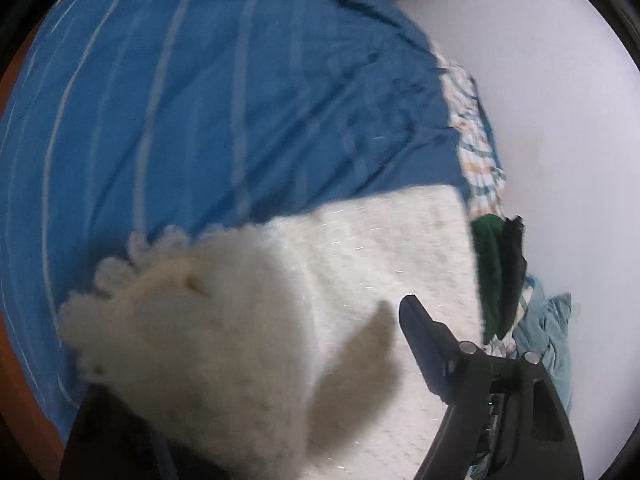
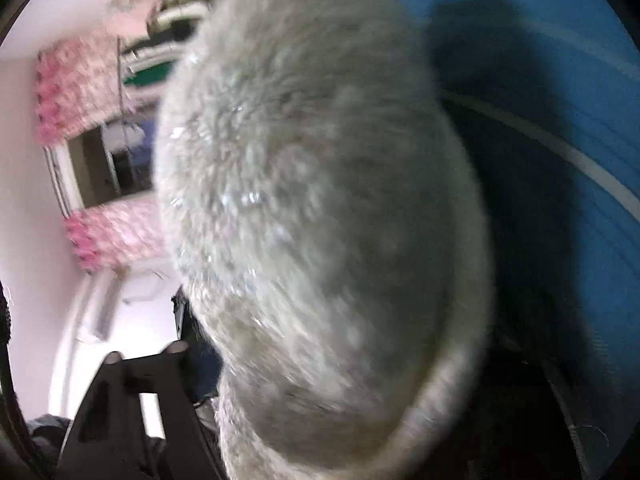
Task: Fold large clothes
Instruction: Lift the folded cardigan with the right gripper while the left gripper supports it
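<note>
A fluffy white garment (image 1: 384,248) lies on a blue striped bedspread (image 1: 200,100). In the left wrist view a bunched fold of it (image 1: 208,340) rises over my left gripper (image 1: 280,380). The right finger (image 1: 424,340) shows bare; the left finger is hidden under the fabric. In the right wrist view the same fluffy fabric (image 2: 320,220) fills the middle, hanging from my right gripper (image 2: 320,380) and hiding its fingertips. Only the left finger's base (image 2: 152,392) shows.
Folded green and dark clothes (image 1: 500,272) and a light blue garment (image 1: 552,332) hang at the bed's right edge beside a white floor (image 1: 560,120). Pink patterned curtains (image 2: 88,80) around a dark window (image 2: 112,164) stand at the left in the right wrist view.
</note>
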`<move>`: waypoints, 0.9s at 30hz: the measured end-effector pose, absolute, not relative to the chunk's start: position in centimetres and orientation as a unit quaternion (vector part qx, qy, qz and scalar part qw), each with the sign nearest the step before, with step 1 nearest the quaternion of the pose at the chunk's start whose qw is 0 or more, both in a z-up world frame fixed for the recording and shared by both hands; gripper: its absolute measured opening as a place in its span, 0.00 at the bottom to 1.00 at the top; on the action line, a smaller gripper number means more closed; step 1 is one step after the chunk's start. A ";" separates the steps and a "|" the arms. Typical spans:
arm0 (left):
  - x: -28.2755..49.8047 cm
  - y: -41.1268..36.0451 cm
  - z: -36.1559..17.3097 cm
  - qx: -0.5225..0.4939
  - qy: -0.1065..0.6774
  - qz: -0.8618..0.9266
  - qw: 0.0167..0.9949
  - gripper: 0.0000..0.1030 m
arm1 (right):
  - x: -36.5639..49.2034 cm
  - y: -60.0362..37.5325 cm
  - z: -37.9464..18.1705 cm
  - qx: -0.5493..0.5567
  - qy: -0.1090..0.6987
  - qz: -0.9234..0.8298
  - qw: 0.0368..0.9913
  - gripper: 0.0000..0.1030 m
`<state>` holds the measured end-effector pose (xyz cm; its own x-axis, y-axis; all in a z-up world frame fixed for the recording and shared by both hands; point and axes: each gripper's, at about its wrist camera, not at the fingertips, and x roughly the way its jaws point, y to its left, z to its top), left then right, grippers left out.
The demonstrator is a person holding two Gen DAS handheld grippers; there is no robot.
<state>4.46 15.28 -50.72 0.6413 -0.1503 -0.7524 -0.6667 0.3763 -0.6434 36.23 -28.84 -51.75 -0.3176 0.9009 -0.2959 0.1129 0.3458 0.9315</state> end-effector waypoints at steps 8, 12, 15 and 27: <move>6.6 14.5 -47.0 -0.489 0.389 0.126 0.770 0.74 | 36.3 -31.3 -48.7 0.397 0.641 0.464 0.466 0.62; 10.4 14.3 -45.7 -0.488 0.389 0.092 0.776 0.74 | 37.5 -33.1 -46.2 0.407 0.611 0.463 0.497 0.60; 13.8 13.7 -44.8 -0.478 0.397 0.063 0.781 0.74 | 38.8 -34.7 -45.3 0.408 0.601 0.452 0.518 0.59; 26.6 9.0 -42.6 -0.425 0.407 -0.052 0.807 0.74 | 43.1 -44.2 -42.3 0.439 0.536 0.420 0.587 0.58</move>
<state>26.61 8.96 -42.65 0.6630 -0.4307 -0.6124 -0.2614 0.6333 -0.7284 43.13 -44.20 -42.31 0.0735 0.9628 -0.2599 -0.0228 0.2621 0.9648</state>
